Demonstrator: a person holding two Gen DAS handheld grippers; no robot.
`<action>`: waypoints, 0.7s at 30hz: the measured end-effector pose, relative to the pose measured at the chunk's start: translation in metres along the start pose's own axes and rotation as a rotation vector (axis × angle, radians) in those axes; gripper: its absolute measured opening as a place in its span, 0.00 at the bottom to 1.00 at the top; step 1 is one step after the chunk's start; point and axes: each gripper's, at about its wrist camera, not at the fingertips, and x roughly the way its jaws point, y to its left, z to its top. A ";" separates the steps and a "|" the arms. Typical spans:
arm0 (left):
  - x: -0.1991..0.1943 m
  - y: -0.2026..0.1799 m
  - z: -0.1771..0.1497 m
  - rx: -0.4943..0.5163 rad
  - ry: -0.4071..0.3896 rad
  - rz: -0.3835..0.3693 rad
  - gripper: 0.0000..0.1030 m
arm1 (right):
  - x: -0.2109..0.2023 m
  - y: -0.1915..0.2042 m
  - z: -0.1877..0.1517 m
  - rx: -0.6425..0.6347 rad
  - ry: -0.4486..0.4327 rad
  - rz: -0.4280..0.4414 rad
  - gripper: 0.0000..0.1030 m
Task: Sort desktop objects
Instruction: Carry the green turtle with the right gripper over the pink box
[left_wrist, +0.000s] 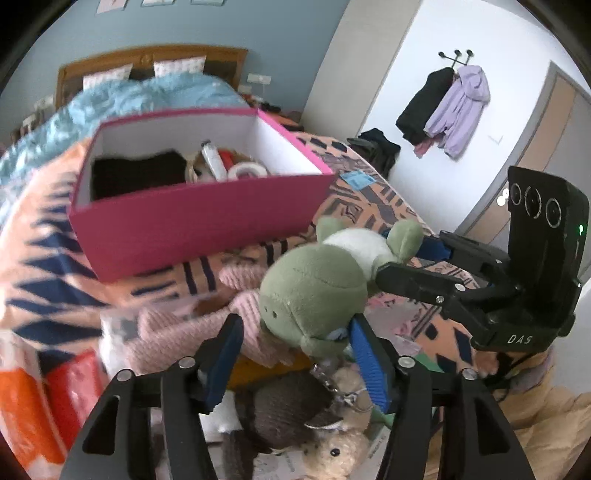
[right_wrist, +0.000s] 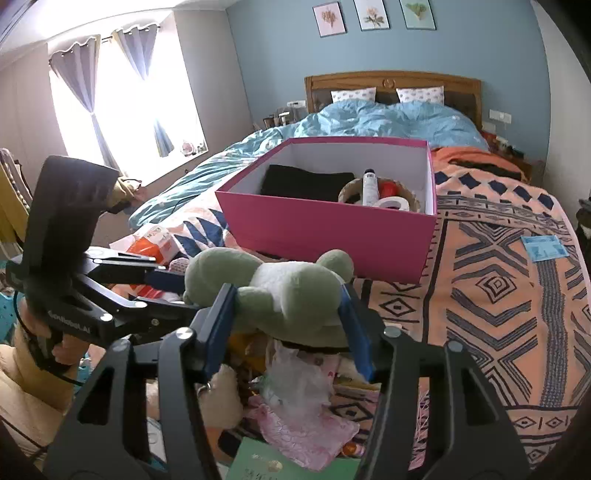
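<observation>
We are holding the green plush frog (right_wrist: 280, 291) above the clutter, in front of the pink box (right_wrist: 328, 225); our right gripper (right_wrist: 288, 325) is clamping its body, while our left gripper (left_wrist: 291, 354) is standing open beside its head

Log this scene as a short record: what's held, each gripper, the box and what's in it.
Held item: green and white plush toy
Right gripper: shut on the plush toy's body
Left gripper: open, fingers either side of the toy's head
Box: pink box, open-topped, on the patterned blanket
Box contents: black cloth, white bottle, tape roll
</observation>
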 end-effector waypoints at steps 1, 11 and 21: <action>-0.001 0.000 0.002 0.010 0.001 0.011 0.62 | 0.000 -0.001 0.001 0.006 0.007 0.003 0.55; 0.003 0.011 0.009 0.020 0.002 -0.036 0.56 | 0.009 -0.005 0.001 0.000 0.016 0.018 0.59; 0.001 0.005 0.022 0.030 -0.004 -0.020 0.49 | 0.009 -0.005 0.002 -0.023 -0.007 -0.007 0.53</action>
